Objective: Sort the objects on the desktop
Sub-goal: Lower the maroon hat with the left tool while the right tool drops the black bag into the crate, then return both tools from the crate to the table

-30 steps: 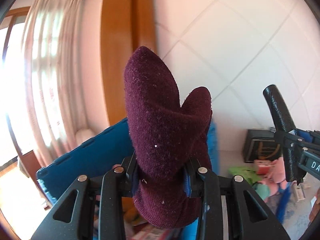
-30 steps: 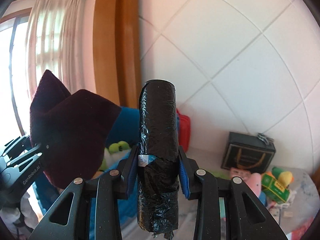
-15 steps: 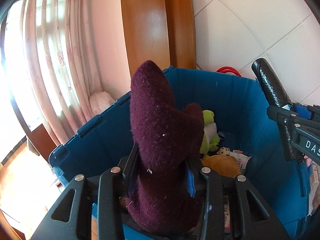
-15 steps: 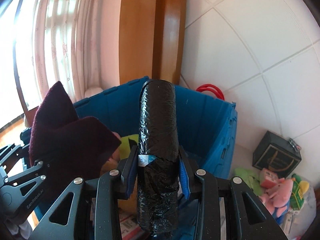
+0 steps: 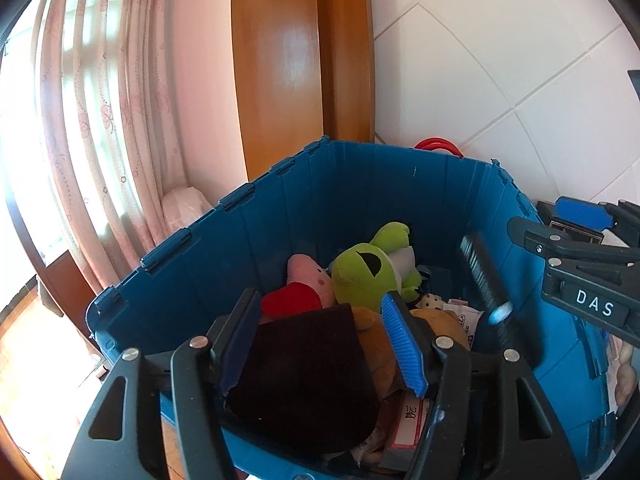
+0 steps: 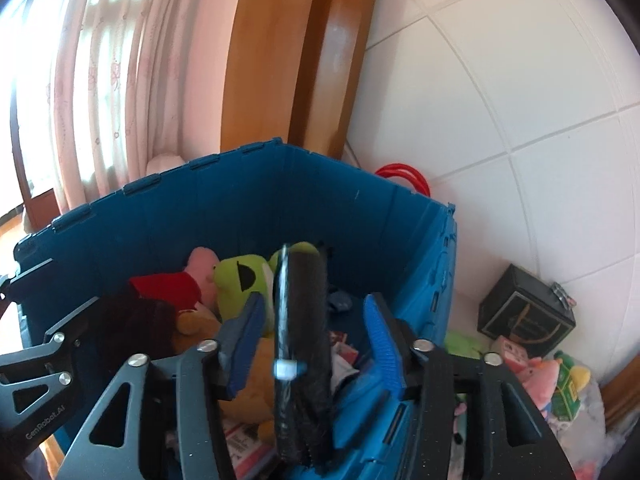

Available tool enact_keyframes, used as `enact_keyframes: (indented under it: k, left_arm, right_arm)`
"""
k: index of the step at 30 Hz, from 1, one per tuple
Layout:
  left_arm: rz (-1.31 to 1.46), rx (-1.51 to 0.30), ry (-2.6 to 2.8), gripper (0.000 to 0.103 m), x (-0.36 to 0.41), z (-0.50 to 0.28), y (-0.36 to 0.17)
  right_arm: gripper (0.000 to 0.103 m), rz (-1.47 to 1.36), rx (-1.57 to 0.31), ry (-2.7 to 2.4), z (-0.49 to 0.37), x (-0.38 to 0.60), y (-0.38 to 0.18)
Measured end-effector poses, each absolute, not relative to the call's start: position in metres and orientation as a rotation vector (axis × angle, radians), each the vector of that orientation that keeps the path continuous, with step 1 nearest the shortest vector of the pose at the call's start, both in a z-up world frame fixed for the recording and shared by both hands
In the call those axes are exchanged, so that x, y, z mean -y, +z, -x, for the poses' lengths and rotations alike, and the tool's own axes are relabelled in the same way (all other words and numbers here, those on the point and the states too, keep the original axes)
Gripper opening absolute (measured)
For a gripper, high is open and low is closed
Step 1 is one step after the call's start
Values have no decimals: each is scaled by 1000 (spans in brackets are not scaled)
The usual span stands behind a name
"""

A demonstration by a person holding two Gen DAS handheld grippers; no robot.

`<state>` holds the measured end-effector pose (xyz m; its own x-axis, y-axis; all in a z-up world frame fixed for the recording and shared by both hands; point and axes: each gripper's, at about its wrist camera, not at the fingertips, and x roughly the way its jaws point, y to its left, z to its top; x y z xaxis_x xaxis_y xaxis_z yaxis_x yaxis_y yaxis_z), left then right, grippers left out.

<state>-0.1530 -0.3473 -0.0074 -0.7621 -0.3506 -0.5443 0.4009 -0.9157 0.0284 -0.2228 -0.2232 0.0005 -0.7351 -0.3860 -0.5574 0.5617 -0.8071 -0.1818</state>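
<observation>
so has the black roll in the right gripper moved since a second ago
Yes. The black roll stood upright, clamped in front of the white tiled wall; now it lies blurred between the opening fingers of the right gripper, dropping low inside the blue bin.

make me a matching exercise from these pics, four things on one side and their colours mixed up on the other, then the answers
Things:
1. storage bin
2. frog plush
3. sock
4. roll of bags

Colours:
A. black
B. dark maroon
C. blue
D. bright green

Pairs: 1-C, 2-D, 3-B, 4-A
</observation>
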Motion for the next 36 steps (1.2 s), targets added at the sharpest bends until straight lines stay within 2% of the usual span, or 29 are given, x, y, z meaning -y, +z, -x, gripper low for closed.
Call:
enact_keyframes:
  k: [2,4,5,6,16,20,29,31,33,36]
  left_arm:
    - [-775,-132,-2629,62,345,149,-6]
    - [-765,-145,-2637,62,344,145,-5]
    - [-759,-150,-2640,62,343,143,-5]
    - [-752,-153,-2644,63,342,141,-4]
    - [-703,-158,-2688,66,320,131,0]
    - [-625,-202,-2763,66,306,120,11]
    - [-500,-114,-2931,67,239,113,33]
    - [-498,-104,-2978,69,221,114,36]
    - [-486,-79,-3014,80,201,114,38]
    - [-460,-38,-3079,80,165,114,40]
  right_arm:
    - [84,-665,-461,-2497,217,218,5]
    - [90,-633,-457,-2513,210,212,9]
    - [99,-622,-451,-2516,207,208,10]
    - [103,-614,-445,-2519,204,205,12]
    - [103,-560,-361,-2602,176,153,18]
    - [103,-553,-270,-2644,163,124,11]
    - [103,-590,-131,-2800,146,44,2]
    - [103,-599,-92,-2845,143,20,2]
    - [103,-605,-60,-2890,137,-5,1]
    - [103,-620,-22,-2956,132,-43,-1]
